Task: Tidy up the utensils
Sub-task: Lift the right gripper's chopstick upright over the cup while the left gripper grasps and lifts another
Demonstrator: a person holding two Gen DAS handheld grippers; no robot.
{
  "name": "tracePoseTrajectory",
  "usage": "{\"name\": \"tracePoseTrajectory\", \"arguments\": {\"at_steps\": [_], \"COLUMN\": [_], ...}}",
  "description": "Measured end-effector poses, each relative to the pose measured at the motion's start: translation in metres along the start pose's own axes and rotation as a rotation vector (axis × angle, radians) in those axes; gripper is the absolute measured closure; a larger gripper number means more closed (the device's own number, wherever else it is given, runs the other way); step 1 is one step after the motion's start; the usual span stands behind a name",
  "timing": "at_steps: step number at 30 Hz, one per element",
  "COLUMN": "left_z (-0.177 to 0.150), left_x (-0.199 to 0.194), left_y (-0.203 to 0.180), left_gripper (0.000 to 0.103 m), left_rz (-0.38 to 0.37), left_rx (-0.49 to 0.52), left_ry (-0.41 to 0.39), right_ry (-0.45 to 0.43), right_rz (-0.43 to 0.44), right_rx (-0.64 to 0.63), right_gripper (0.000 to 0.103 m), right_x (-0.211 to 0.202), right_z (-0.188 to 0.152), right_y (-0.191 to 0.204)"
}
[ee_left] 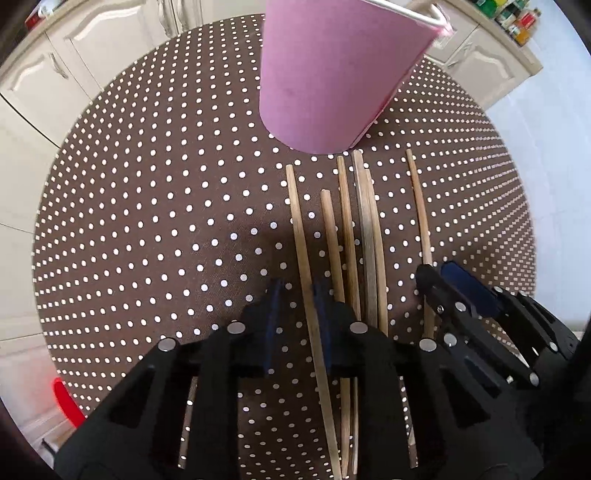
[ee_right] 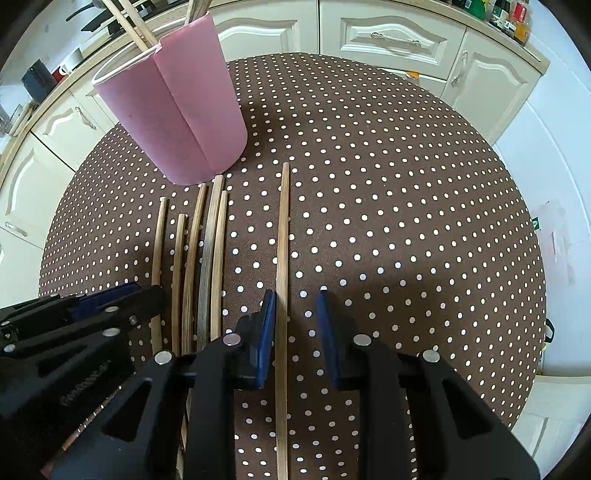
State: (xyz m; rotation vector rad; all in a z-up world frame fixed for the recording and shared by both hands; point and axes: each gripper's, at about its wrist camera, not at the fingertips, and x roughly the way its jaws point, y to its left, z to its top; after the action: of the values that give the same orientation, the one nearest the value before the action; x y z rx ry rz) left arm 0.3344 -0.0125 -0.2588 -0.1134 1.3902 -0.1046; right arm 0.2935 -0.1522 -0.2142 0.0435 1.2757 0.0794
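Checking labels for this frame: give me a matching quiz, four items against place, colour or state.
Items:
1. pink cup
2. left gripper
3. right gripper
4. tablecloth

States:
A. brown with white dots
B. open, astride the lone chopstick lying apart on the right
C. has upright sticks in it
D. open, astride the leftmost chopstick of the row

Pairs: 1-C, 2-D, 3-B, 4-A
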Motion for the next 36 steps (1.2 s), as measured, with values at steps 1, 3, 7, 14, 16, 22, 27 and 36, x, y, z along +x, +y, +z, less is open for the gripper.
{"name": "tracePoseTrajectory", "arguments": {"at_steps": [1,3,7,14,16,22,27,36], "left_z": [0.001,0.005,0.006,0.003,0.001,-0.004,-0.002,0.007], "left_x": [0.002,0.005,0.01,0.007,0.004,-0.004,-0.029,-0.07], "left_y": [-0.004,-0.012,-0.026,-0.017,-0.014,-0.004,0.006,0.016], "left_gripper": [0.074,0.065,0.077,0.097,0.097,0.097,0.097,0.097], "left_rz": [-0.007,-0.017,0.041,0.036,0.039,0.009,-0.012,-0.018], "left_rx": [-0.01,-0.022,-0.017,-0.02,-0.023,-0.049,-0.045,-0.042], "left_ry": [0.007,0.016,0.002,-0.027,-0.039,-0.062,-0.108,-0.208], "right_ry": [0.002,0.006,0.01,0.008,0.002,-0.032,-0.072,-0.206], "right_rz": [0.018,0.038,0.035,0.042,0.064,0.091,0.108,0.132], "right_rx": [0.019,0.048,0.047,0.067,0.077,0.062,0.064,0.096], "right_gripper": [0.085,0.087,0.092,0.095,0.097,0.097,0.097,0.098], "right_x": [0.0,0.0,0.001,0.001,-0.001,-0.013,-0.028,-0.063], "right_z": [0.0,0.002,0.002,0.003,0.003,0.008,0.011,0.017], "right_y": [-0.005,-0.011,-0.014,-0.015,-0.015,-0.005,0.003,0.0]}}
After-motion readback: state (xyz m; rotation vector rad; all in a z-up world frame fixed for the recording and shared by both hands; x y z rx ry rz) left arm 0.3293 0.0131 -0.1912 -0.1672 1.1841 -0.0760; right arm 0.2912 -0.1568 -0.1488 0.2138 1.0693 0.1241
